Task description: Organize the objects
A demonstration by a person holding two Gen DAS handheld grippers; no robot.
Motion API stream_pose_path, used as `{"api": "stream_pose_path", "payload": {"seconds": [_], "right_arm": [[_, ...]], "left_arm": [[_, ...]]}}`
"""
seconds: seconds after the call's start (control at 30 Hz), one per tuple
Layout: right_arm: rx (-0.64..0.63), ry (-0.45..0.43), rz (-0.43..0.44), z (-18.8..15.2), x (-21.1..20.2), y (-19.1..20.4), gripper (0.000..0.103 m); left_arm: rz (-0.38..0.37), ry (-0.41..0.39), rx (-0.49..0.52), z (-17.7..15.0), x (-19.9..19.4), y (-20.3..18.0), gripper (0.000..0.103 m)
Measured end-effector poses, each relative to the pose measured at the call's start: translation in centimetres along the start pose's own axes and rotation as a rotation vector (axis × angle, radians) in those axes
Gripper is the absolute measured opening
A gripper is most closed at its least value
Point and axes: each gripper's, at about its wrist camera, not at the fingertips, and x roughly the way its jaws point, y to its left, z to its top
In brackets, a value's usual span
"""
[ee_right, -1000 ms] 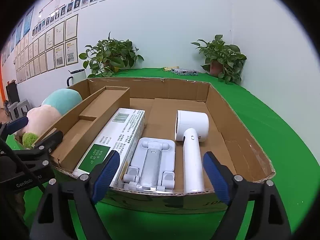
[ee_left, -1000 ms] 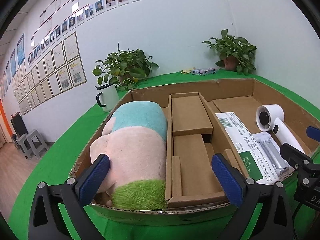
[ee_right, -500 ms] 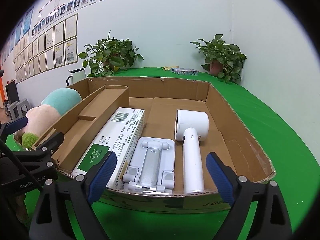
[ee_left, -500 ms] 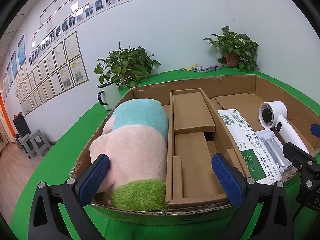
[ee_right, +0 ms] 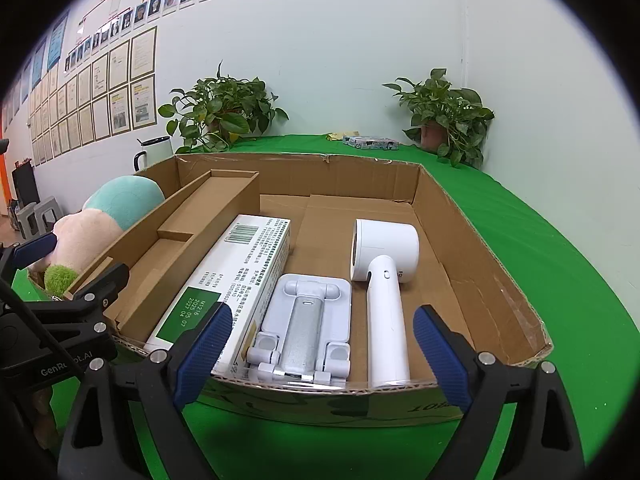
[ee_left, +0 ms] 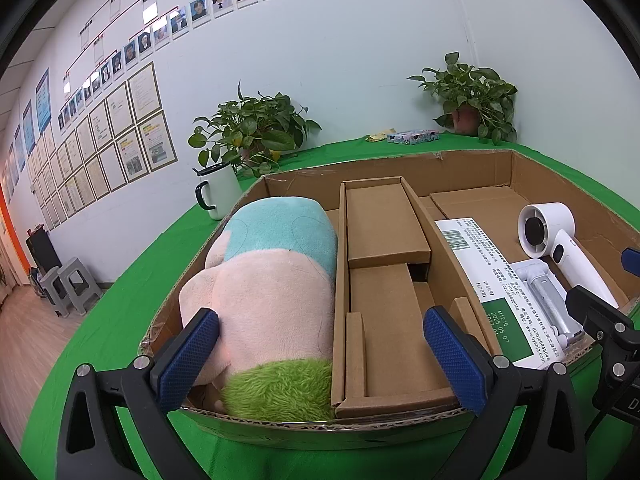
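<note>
A shallow cardboard box [ee_right: 472,240] sat on the green bench [ee_right: 560,248]. At its left end lay a plush toy [ee_left: 272,280], beside a stepped cardboard insert [ee_left: 384,280]. Right of that lay a white carton [ee_right: 236,280], a folded white stand [ee_right: 308,324] touching it, and a white hair dryer [ee_right: 386,292] with its handle toward the near wall. The left hand-held gripper [ee_left: 320,360] hung released at the near rim, jaws wide, nothing between them. The right hand-held gripper [ee_right: 324,352] was likewise released and empty, near the stand and dryer handle. 2 potted plants [ee_right: 224,116] and a mug [ee_left: 218,192] stood farther off.
</note>
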Motion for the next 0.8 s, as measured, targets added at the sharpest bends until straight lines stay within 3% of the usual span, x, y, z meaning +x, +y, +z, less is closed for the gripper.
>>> {"api": "stream_pose_path", "payload": {"seconds": [0.8], "right_arm": [[0.004, 0.000, -0.015, -0.14, -0.43, 0.07, 0.095]], "left_arm": [[-0.004, 0.007, -0.024, -0.09, -0.16, 0.00, 0.103]]}}
